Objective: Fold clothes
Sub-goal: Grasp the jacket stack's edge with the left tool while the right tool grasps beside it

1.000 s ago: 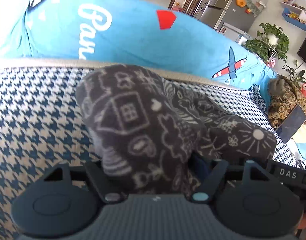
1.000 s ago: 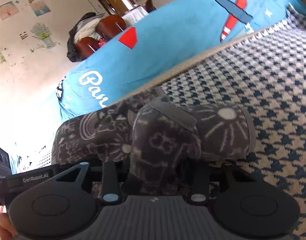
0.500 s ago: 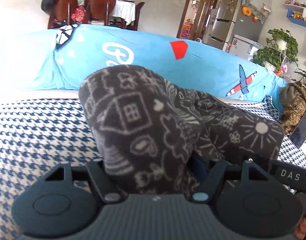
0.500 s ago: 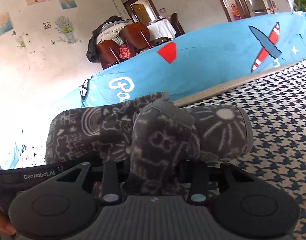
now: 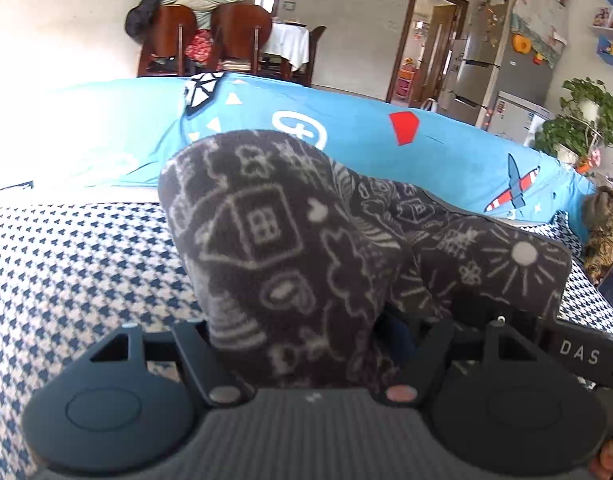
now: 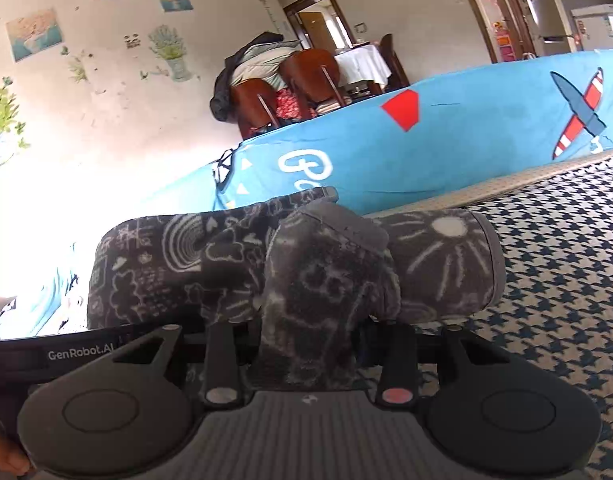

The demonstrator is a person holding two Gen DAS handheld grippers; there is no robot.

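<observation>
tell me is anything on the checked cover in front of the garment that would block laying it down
Nothing visible. Both grippers, left and right, grip the dark doodle-print garment, and the houndstooth cover ahead of it looks bare up to the blue sheet. What lies directly under the garment is hidden.

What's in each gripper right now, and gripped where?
Both hold the dark doodle-print garment: left gripper on a bunched fold, right gripper on another bunched fold.

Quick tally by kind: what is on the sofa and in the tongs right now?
Dark doodle-print garment, held up by both tongs: 1
Blue printed sheet on the backrest: 1
Houndstooth seat cover: 1
Tongs: 2, left and right
Total: 5
</observation>
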